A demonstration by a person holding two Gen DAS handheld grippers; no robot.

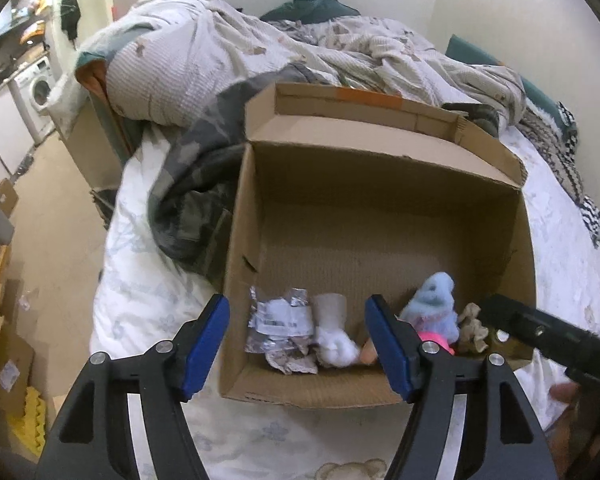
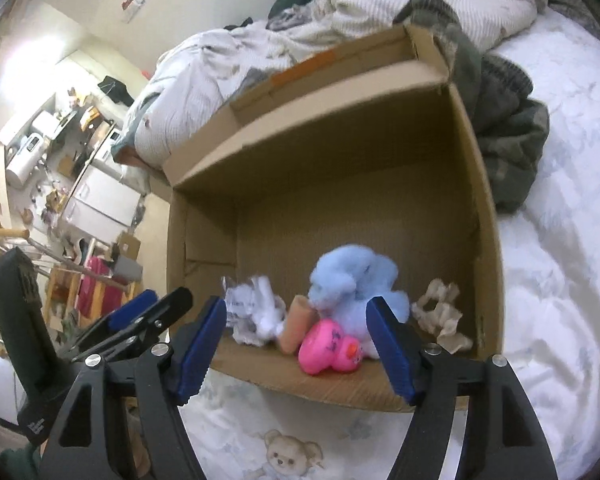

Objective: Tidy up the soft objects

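An open cardboard box (image 1: 380, 152) (image 2: 488, 208) lies on the bed. Along its near wall lie a blue plush toy (image 1: 432, 308) (image 2: 352, 280), a pink rubber duck (image 2: 328, 346) (image 1: 434, 338), a beige cylinder (image 2: 293, 322), a white sock (image 1: 334, 330), crumpled foil and paper (image 1: 277, 326) (image 2: 251, 312), and a beige scrunched cloth (image 1: 474, 326) (image 2: 440, 314). My left gripper (image 1: 297, 346) is open and empty above the box's near left edge. My right gripper (image 2: 295, 348) is open and empty above the near edge, before the duck.
A rumpled duvet (image 1: 227, 48) and a grey-green blanket (image 1: 195, 184) (image 2: 508, 132) lie on the white bed sheet (image 1: 147, 280) (image 2: 560, 240) behind the box. Floor with cardboard boxes (image 1: 7, 364) and a washing machine (image 1: 35, 88) lies to the left.
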